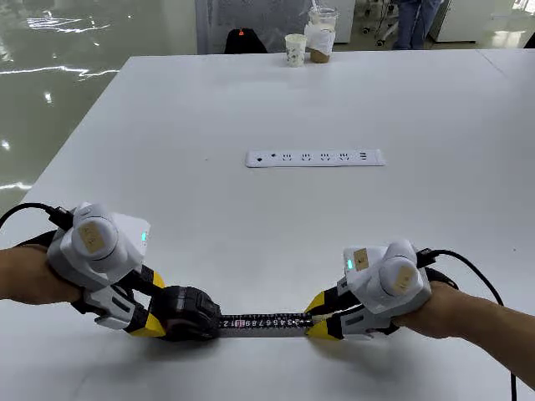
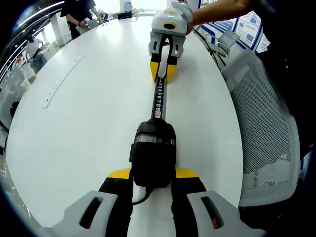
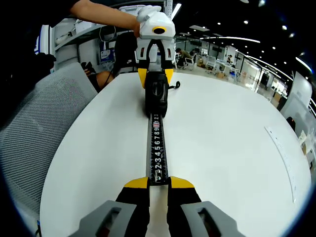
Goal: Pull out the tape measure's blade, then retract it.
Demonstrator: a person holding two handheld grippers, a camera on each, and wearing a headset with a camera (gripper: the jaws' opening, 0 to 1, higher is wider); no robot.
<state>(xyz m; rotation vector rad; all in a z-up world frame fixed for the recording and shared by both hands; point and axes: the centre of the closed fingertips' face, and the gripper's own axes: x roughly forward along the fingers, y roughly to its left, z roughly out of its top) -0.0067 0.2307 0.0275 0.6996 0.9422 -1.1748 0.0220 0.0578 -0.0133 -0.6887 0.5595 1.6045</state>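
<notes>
A black tape measure case [image 1: 188, 312] lies near the table's front edge, clamped between the yellow-tipped jaws of my left gripper [image 1: 150, 305]. In the left gripper view the case [image 2: 154, 153] sits between my left gripper [image 2: 153, 174] fingers. A short length of black blade [image 1: 266, 322] with white numbers runs from the case to my right gripper [image 1: 318, 315], which is shut on the blade's end. In the right gripper view the blade [image 3: 157, 148] leads from my right gripper [image 3: 158, 181] to the case [image 3: 157, 94].
A white power strip [image 1: 315, 158] lies mid-table. Two cups [image 1: 310, 42] stand at the far edge. Cables trail from both grippers. A grey mesh chair [image 2: 269, 123] stands behind the near table edge. The white table [image 1: 251, 109] is broad beyond the grippers.
</notes>
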